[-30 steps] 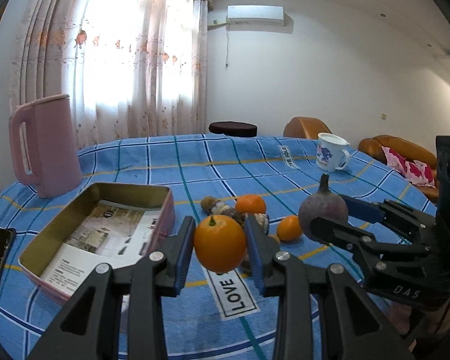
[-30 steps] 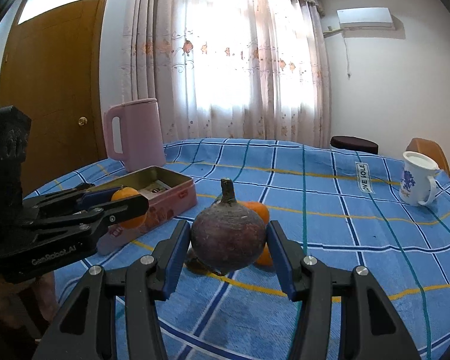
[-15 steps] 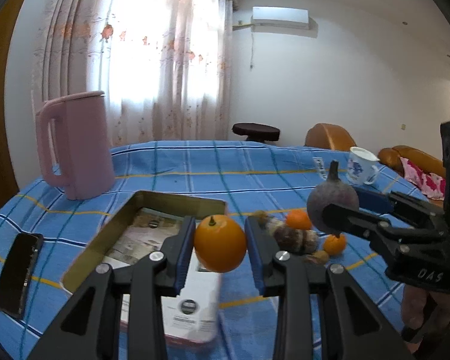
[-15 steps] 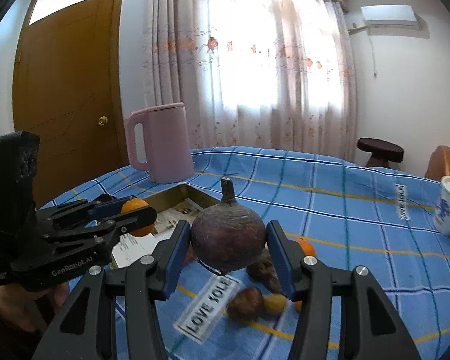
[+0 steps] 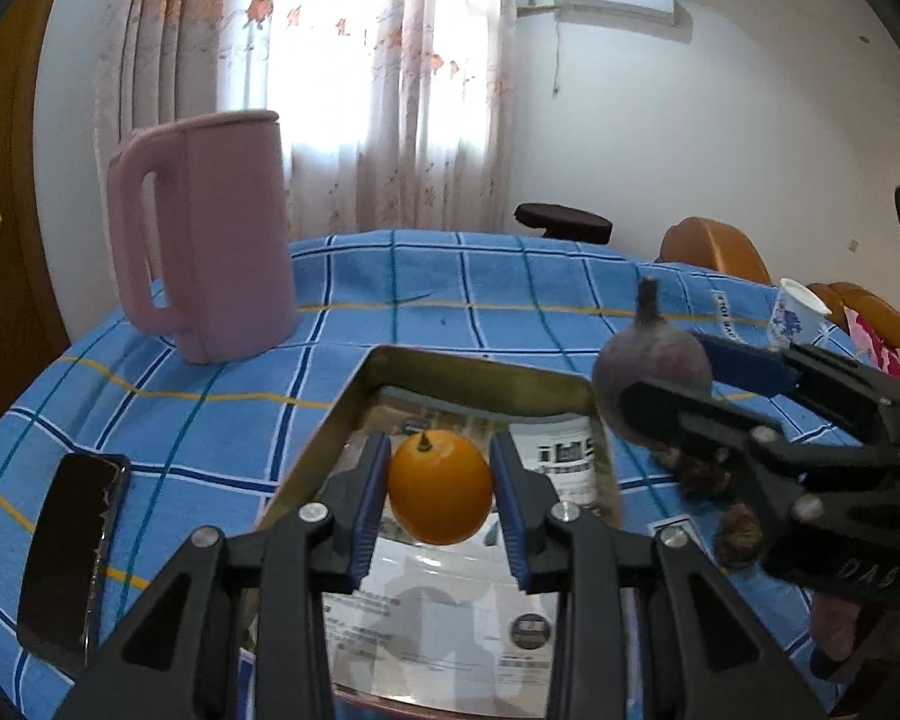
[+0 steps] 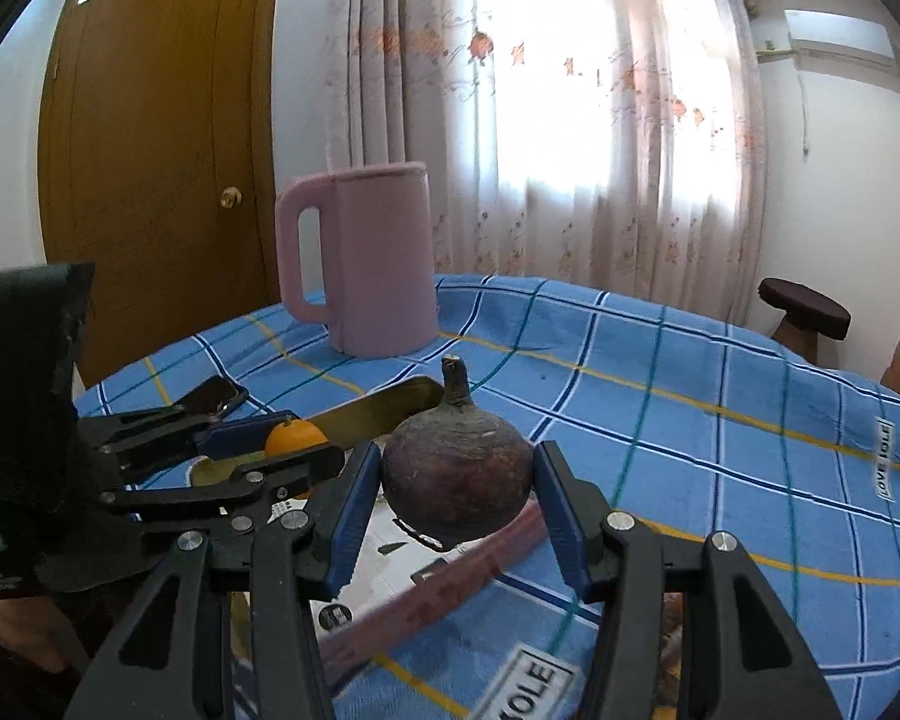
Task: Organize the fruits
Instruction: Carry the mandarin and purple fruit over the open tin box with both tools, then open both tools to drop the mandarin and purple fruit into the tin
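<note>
Left wrist view looks over a round table under a blue checked cloth, with flowered curtains glowing at the window behind it. A tall pink jug stands upright on the far left of the table, its handle turned left. Nearer lies an open rectangular tin with printed paper lining its bottom, and the left gripper hangs above that tin, its blue pads pressed against both sides of a small orange, stem up, clear of the paper. A black phone lies flat on the cloth to the left of the tin, apart from it. To the right, the right gripper holds a dark purple mangosteen by the tin's far right corner. Beyond it a white cup with blue print stands near the table's edge. Small brown fruits lie on the cloth right of the tin.

From the right wrist view, the right gripper has its pads narrowed onto the mangosteen, stem upright, held above the tin's pink-sided near edge. The left gripper, with its orange, sits just to the left over the tin.
</note>
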Demonstrator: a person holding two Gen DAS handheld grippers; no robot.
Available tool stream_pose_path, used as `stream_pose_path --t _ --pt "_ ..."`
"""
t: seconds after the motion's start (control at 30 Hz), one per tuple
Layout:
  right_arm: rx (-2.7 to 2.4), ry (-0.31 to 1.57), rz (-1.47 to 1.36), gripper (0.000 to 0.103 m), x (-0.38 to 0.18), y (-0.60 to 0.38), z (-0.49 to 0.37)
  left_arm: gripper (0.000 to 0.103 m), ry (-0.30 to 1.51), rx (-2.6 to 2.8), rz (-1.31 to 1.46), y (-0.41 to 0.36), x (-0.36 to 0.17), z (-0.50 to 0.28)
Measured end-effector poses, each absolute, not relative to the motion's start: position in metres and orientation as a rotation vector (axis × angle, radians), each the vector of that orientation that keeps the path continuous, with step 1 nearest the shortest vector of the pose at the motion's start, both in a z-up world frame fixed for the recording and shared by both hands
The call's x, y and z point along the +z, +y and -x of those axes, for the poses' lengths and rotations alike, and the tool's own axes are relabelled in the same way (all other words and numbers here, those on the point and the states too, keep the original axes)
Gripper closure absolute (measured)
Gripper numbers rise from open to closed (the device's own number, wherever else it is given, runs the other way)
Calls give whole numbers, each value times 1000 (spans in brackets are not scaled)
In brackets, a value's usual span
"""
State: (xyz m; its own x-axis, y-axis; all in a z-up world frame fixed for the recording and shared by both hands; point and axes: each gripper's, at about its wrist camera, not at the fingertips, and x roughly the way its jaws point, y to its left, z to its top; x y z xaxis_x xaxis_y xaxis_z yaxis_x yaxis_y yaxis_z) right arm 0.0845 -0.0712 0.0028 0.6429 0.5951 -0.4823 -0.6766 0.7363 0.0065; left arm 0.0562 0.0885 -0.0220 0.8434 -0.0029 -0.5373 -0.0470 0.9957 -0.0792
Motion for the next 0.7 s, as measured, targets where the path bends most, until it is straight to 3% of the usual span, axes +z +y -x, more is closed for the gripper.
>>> stream_pose_path --t 0.7 --pt "726 621 267 49 -39 -34 -107 67 697 68 69 103 -47 -75"
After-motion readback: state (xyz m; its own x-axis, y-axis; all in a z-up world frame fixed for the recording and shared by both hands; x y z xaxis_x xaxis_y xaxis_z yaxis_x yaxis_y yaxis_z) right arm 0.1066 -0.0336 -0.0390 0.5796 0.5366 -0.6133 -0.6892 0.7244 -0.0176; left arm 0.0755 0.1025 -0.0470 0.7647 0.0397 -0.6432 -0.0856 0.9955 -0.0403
